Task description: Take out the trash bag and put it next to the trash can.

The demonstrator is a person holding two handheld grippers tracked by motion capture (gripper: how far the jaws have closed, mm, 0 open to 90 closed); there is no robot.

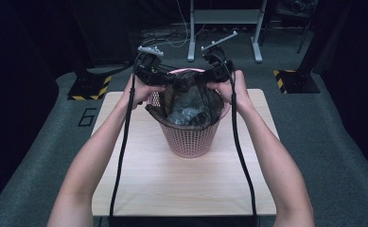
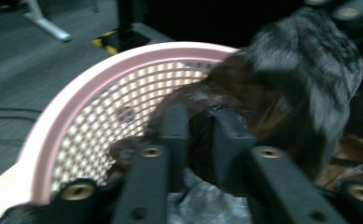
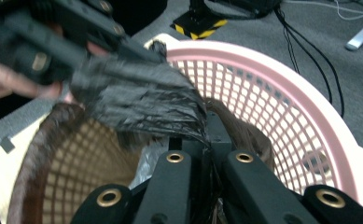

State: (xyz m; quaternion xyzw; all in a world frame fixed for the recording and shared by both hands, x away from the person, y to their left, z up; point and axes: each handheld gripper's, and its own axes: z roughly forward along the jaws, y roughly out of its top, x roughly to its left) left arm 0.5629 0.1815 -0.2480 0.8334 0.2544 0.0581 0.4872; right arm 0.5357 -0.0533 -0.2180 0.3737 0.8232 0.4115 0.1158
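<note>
A person's two hands work a dark plastic bag (image 1: pixel 191 101) into a pink mesh basket (image 1: pixel 189 139) that stands upright near the middle of a pale wooden tabletop (image 1: pixel 172 184). The bag sits inside the basket, its film bunched and lifted above the rim between the two hands, with one edge draped over the rim on the person's left. The left claw (image 1: pixel 165 81) is at the basket's rim on the left side; in the left gripper view its jaws stand a little apart with bag film lying between them (image 2: pixel 200 140), and whether the pads press on it cannot be told. The right claw (image 1: pixel 213 79) is at the rim on the right side; in the right gripper view its jaws are drawn together, clamped on a stretched fold of the bag (image 3: pixel 137 100). Grey carpet (image 1: pixel 39 156) surrounds the tabletop.
</note>
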